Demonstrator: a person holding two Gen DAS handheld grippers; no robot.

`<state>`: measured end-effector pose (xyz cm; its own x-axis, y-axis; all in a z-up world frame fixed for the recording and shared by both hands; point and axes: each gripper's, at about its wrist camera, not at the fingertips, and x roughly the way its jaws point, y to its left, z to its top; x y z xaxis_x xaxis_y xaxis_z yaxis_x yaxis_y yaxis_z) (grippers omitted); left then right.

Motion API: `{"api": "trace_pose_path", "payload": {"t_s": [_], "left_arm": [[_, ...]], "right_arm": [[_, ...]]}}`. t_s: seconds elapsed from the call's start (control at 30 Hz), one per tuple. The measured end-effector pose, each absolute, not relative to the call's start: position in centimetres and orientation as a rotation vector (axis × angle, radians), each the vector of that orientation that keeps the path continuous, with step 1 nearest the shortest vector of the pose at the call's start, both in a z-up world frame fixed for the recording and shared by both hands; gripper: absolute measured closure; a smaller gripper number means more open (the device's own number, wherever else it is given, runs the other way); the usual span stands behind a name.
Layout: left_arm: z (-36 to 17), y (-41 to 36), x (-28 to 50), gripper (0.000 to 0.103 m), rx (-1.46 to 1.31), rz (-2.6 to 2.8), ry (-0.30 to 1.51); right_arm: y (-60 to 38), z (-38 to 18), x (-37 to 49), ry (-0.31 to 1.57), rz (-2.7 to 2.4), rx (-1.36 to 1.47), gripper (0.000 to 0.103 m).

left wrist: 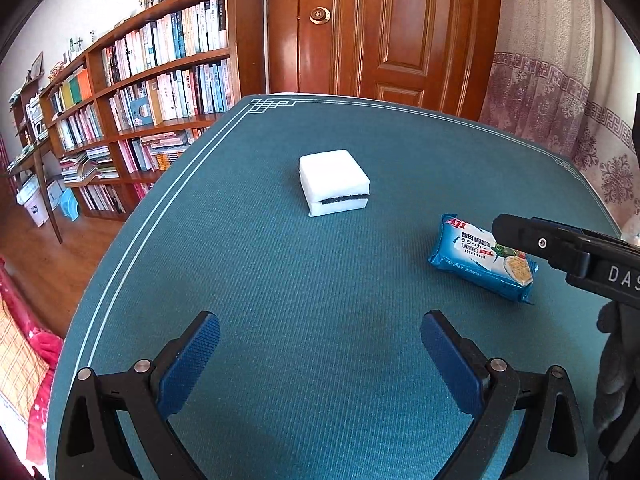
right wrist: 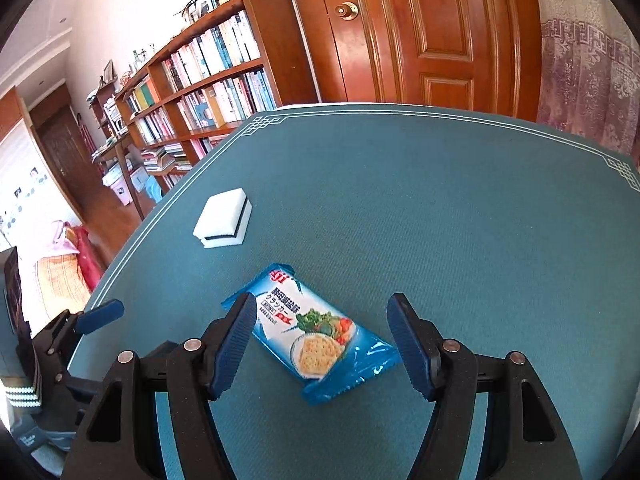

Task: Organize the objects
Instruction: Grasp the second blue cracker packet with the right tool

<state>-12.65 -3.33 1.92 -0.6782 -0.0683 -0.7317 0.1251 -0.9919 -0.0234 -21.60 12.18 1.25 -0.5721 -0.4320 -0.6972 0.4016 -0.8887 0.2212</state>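
Left wrist view: bookshelf [left wrist: 152, 92] at upper left of the frame, green surface [left wrist: 248, 280] filling the middle. Left gripper [left wrist: 320, 340] at the bottom centre, jaws wide, nothing between them, only bare cloth. White sponge [left wrist: 334, 182] lies flat above centre, well apart from this gripper. Blue cracker packet [left wrist: 480, 258] lies at mid right, with a finger of the right gripper [left wrist: 520, 236] passing in front of its upper edge.

Right wrist view: sponge [right wrist: 223, 218] sits left of centre, near the left border line of the cloth. Packet [right wrist: 312, 332] lies flat at lower centre, set slantwise. Right gripper [right wrist: 322, 336] has its jaws about half spread, straddling the packet; the left finger overlaps the packet's near corner in the picture, and the right finger stands clear of it. No squeeze visible, so not held.

Progress, as judged: early. Both items lie loose and apart on the surface; neither gathered. Packet pickup appears to be the step in hand; sponge untouched.
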Motion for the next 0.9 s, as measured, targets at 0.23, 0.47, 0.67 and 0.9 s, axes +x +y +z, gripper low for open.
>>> {"api": "trace_pose_path", "payload": {"t_s": [0.23,0.47,0.67,0.9], "left_arm": [[1.8,-4.1,-12.8,0.001,1.221,-2.773,0.149],[1.7,-4.7,-13.0,0.001,1.22,-2.754,0.179],[1.8,-4.4,-12.9,0.001,1.208,-2.759,0.158],[1.6,-4.5,-13.0,0.001,1.216,-2.746,0.169]], "right_arm": [[11.8,-0.1,-22.8,-0.088,-2.326,1.138,0.034],[10.0,-1.2,-20.3,0.078,-2.289,1.131,0.034],[8.7,-1.3,-20.2,0.158,-2.334,1.111,0.034],[9.1,-1.4,-20.4,0.147,-2.394,1.1,0.047]]}}
